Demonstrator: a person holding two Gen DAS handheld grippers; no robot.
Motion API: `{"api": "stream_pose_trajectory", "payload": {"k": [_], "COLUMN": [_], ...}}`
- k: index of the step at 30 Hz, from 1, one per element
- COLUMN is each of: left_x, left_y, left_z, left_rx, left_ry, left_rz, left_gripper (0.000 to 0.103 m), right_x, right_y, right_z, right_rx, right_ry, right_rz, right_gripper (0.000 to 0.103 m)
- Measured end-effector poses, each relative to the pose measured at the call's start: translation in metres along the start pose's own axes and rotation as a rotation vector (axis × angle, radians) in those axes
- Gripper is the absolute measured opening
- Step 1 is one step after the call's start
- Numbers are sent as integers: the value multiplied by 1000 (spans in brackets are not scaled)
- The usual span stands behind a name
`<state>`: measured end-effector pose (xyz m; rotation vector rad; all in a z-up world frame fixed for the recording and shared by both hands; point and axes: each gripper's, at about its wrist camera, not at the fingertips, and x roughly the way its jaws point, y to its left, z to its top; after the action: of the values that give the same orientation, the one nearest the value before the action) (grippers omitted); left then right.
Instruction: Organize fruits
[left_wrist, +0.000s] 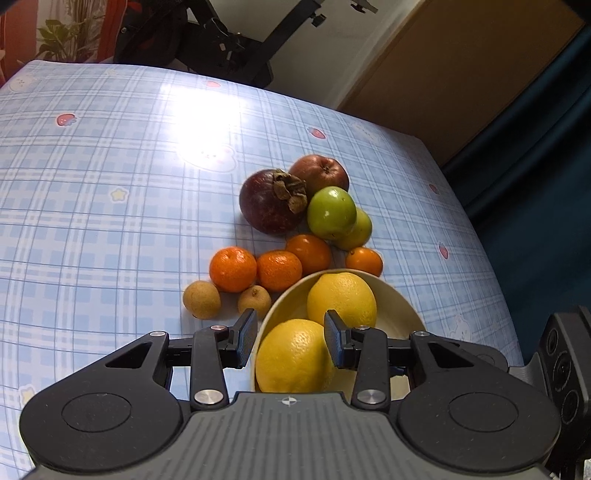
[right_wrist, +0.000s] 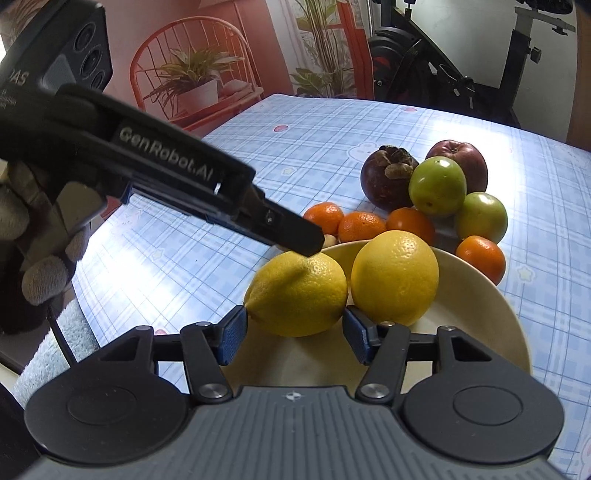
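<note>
A cream bowl (left_wrist: 395, 306) (right_wrist: 491, 325) holds two lemons. My left gripper (left_wrist: 290, 338) is open above the near lemon (left_wrist: 293, 356), with its fingers either side of it; it shows from the side in the right wrist view (right_wrist: 306, 240). My right gripper (right_wrist: 291, 334) is open with its blue pads beside that same lemon (right_wrist: 299, 293). The second lemon (left_wrist: 341, 299) (right_wrist: 395, 277) lies beside it. Beyond the bowl lie several tangerines (left_wrist: 232, 269) (right_wrist: 362, 226), two green fruits (left_wrist: 331, 213) (right_wrist: 437, 186), a mangosteen (left_wrist: 271, 201) (right_wrist: 388, 181), a red apple (left_wrist: 319, 171) (right_wrist: 458, 157) and two longans (left_wrist: 202, 300).
The table has a blue checked cloth (left_wrist: 110, 184) (right_wrist: 332, 125). Its right edge drops to a dark floor (left_wrist: 535, 206). A red chair with a potted plant (right_wrist: 192, 81) and an exercise bike (right_wrist: 443, 55) stand beyond the far edge.
</note>
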<state>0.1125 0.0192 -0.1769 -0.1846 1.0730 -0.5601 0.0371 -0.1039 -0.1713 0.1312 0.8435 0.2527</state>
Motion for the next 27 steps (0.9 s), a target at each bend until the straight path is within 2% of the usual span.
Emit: {"api": "stream_pose_trajectory", "payload": {"k": [7, 18, 27], "left_x": [-15, -21, -27], "left_y": [4, 8, 9], "left_z": [5, 6, 8], "left_rx": [6, 1, -7], "left_ry": [-56, -88, -115], "left_rz": [44, 88, 96], "left_gripper": [41, 41, 41], "right_x": [2, 3, -27], "right_y": [2, -1, -2], "right_z": [0, 5, 11], "right_rx": [-33, -10, -18], "right_ry": [-21, -35, -122], "right_rz": [-65, -84, -80], "right_gripper": [60, 60, 60]}}
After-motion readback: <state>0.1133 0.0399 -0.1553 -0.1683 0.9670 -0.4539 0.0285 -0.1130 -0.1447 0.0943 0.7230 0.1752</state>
